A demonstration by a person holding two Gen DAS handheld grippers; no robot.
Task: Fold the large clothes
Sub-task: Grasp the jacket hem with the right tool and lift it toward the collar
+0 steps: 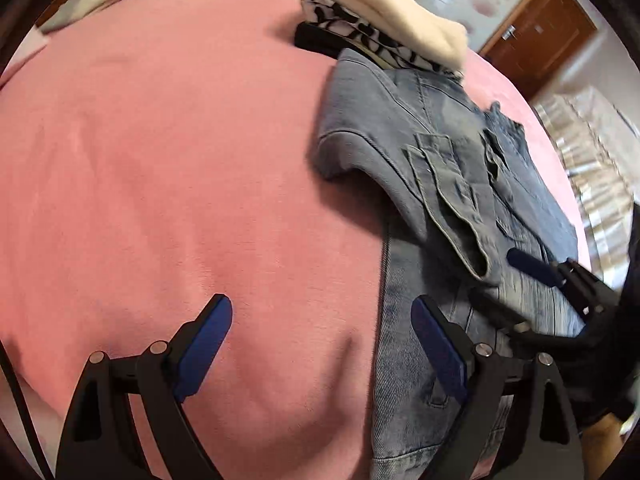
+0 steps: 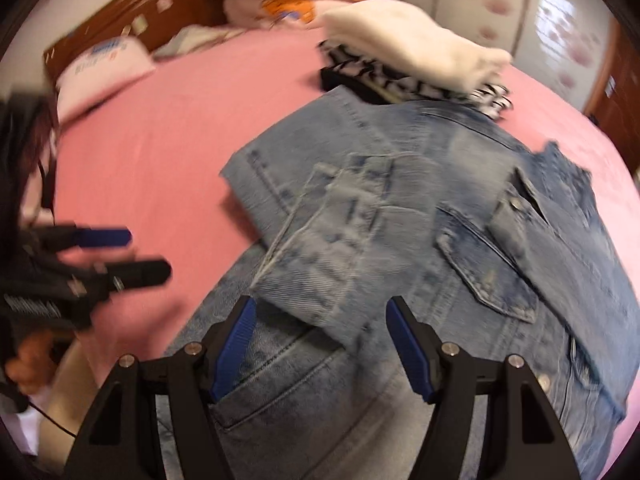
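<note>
In the left wrist view, the left gripper [image 1: 322, 344] hangs with its jaws spread wide and nothing between them, one blue pad over the bare pink bedsheet [image 1: 160, 160] and the other over the near edge of the denim jacket [image 1: 452, 184]. The jacket lies flat on the sheet to the right, with a sleeve [image 1: 452, 204] already brought across its body so the cuff points toward the camera. Beyond its far edge sits a stack of folded clothes [image 1: 384, 28], a cream piece on top of a black-and-white patterned one and something dark beneath; the jacket touches or slightly overlaps this stack. The right gripper [image 1: 524, 284] shows at the right, over the lower part of the jacket, apparently open with no cloth in it. In the right wrist view, which is somewhat blurred, the right gripper [image 2: 320, 344] is released too, jaws apart above the jacket's hem area, with the folded-in sleeve [image 2: 332, 240] lying just ahead of the fingertips. The chest pocket flaps and the other side of the jacket look partly tucked inward as well. The left gripper [image 2: 144, 254] appears at the left over the sheet, empty. Judging by this, the task is well along for the earlier garments, and this jacket is midway: the sleeve is in, but the body probably needs folding in half and placing on the stack.
</note>
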